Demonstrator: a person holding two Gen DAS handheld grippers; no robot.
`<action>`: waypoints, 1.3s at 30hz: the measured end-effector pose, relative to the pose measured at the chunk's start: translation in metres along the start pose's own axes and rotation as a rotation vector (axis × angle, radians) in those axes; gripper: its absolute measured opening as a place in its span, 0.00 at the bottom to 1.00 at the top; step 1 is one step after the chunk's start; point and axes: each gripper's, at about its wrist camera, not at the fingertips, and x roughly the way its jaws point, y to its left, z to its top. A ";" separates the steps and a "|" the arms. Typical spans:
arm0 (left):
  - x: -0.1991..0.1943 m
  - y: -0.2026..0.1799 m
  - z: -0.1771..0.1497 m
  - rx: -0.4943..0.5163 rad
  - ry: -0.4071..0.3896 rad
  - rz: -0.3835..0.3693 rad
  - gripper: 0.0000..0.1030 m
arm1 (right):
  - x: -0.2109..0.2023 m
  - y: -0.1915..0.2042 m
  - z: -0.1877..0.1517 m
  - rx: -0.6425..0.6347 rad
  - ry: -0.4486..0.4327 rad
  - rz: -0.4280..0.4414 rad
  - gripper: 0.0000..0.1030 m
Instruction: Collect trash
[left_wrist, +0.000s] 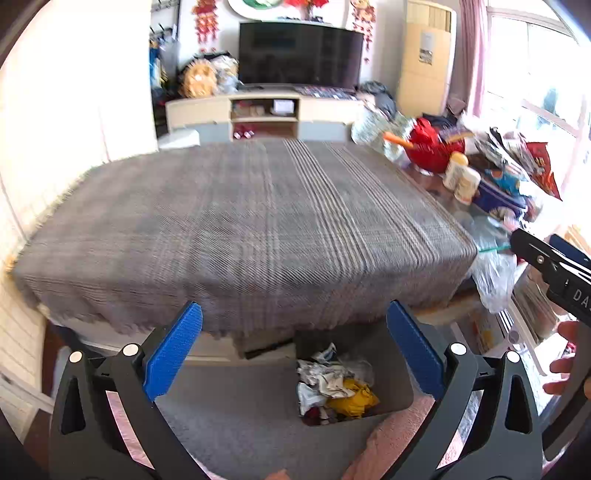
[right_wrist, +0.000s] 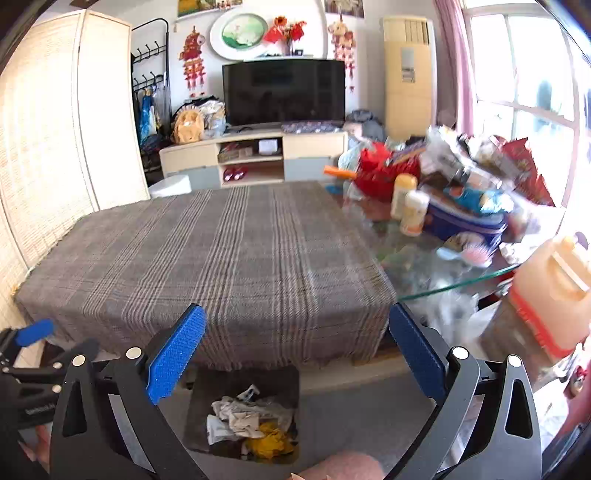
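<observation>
A grey bin stands on the floor in front of the table, holding crumpled white paper and a yellow wrapper. In the right wrist view the same bin lies low in the middle with its trash. My left gripper hangs above the bin, blue pads wide apart, nothing between them. My right gripper is likewise open and empty over the bin. Each gripper shows at the edge of the other's view: the right gripper and the left gripper.
A table under a grey plaid cloth fills the middle ahead. Its glass right end holds a red bag, two pale bottles and packets. An orange jug stands close at right. A folding screen is at left.
</observation>
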 end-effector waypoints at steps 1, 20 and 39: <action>-0.011 0.002 0.003 -0.009 -0.016 -0.002 0.92 | -0.007 -0.001 0.002 -0.003 -0.010 -0.003 0.97; -0.122 0.002 0.026 -0.010 -0.281 0.018 0.92 | -0.104 0.012 0.035 -0.054 -0.220 -0.002 0.97; -0.133 0.007 0.028 -0.035 -0.320 0.040 0.92 | -0.117 0.016 0.037 -0.044 -0.250 0.006 0.97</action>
